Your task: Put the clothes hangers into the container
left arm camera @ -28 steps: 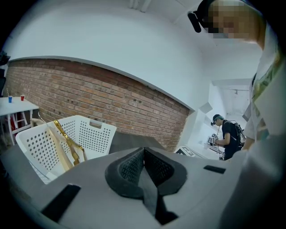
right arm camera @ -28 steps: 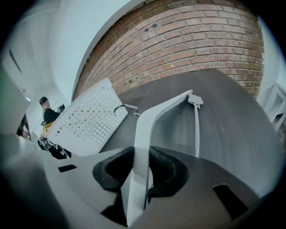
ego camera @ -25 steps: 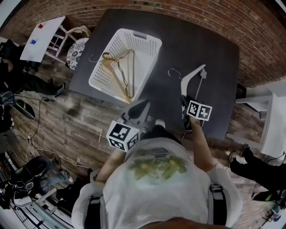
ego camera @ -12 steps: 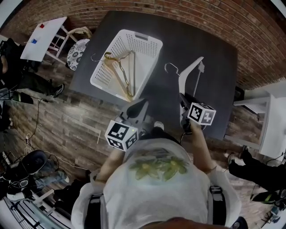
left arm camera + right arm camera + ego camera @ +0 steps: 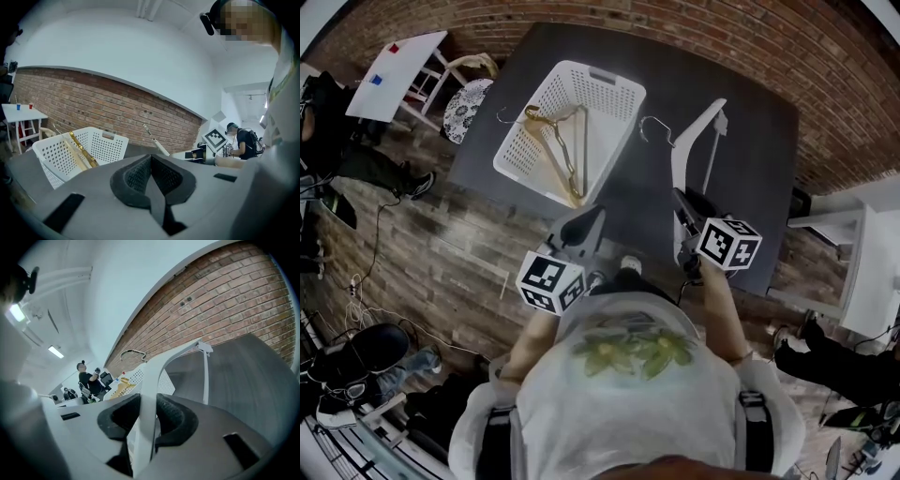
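Counter (image 5: 722, 94): dark, flat top. It carries the container on its left half.

Container (image 5: 609, 89): white perforated basket, open side up. This is the reference item for all positions below.

White hanger (image 5: 682, 155): to the right of the container and outside it. One end is clamped in the right gripper. The body runs away from the person alongside the container's right wall. Its metal hook (image 5: 654, 127) lies just beside that wall. In the right gripper view the white hanger (image 5: 149, 394) passes straight up between the pads.

Gold hanger (image 5: 558, 155): inside the container, leaning against its left wall, with its hook over the left rim. In the left gripper view the gold hanger (image 5: 82, 150) rests on the perforated wall.

Right gripper (image 5: 682, 202): off the container's near right corner. Jaws clenched on the white hanger, with the pads (image 5: 176, 416) pressed to both of its faces.

Left gripper (image 5: 586, 225): just off the container's near edge and outside it. Jaws closed pad to pad (image 5: 151, 176), with nothing between them.
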Demonstrator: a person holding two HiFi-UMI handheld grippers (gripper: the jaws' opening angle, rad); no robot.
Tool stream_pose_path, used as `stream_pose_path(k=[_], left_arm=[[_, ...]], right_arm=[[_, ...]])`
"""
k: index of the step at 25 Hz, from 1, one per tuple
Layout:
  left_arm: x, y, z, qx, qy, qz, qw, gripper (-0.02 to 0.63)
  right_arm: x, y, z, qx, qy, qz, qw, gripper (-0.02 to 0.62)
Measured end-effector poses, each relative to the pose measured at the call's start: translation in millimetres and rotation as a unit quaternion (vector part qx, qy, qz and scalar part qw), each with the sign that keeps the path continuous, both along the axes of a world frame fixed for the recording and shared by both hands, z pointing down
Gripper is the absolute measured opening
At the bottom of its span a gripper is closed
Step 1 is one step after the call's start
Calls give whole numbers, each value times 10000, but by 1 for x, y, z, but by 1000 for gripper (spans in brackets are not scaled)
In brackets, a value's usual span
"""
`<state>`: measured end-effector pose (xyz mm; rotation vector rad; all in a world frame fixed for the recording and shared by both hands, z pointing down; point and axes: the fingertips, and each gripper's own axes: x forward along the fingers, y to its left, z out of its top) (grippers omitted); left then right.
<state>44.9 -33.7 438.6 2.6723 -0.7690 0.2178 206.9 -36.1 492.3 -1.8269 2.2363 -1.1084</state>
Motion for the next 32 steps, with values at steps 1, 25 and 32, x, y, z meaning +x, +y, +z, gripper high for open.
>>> stream_pose_path(k=[1, 25, 32], left_arm=[[-2, 1, -1, 5, 5, -22, 10000, 29], [-56, 14, 4, -27, 66, -326, 9994, 29], [-74, 18, 4, -22, 38, -409, 9992, 29]], right_arm=[[-3, 0, -4, 44, -11, -28, 10000, 126], [-101, 8, -65, 569, -254, -1015, 9929, 126], [-133, 4, -72, 536, -343, -1341, 9889, 126]])
